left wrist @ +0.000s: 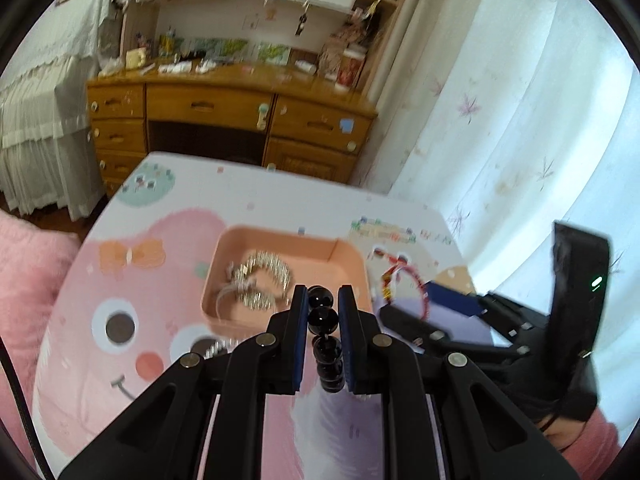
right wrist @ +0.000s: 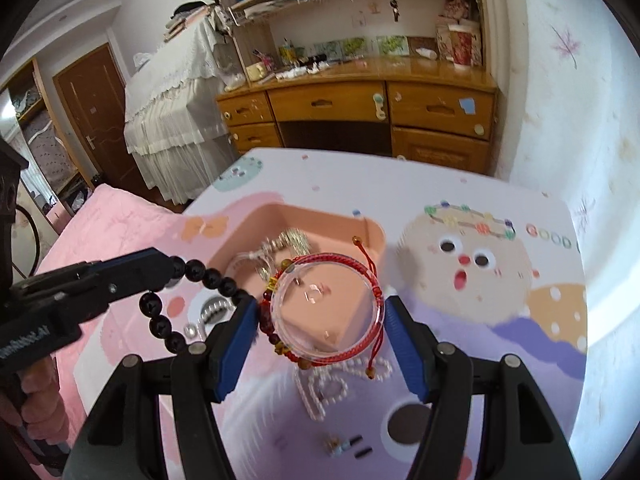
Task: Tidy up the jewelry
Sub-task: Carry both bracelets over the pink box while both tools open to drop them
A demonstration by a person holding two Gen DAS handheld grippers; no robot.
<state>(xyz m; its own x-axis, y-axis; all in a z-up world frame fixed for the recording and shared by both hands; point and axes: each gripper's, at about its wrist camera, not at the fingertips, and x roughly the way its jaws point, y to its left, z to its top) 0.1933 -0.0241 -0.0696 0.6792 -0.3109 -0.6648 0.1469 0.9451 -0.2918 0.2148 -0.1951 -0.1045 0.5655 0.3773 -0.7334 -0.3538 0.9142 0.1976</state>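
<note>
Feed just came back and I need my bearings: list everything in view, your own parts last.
Tray: one, peach-pink, on the table, centre.
Silver jewelry: a heap, inside the tray.
Black bead bracelet: one, clamped in left hand-held gripper.
Clear bangle: one, with red cord bracelets, in right hand-held gripper.
Pearl strand: one, white, on table below the bangle.
Table: one, cartoon print.
Desk: one, wooden, behind.
Left hand-held gripper: black, shut.
Right hand-held gripper: black, closed on the bangle.
</note>
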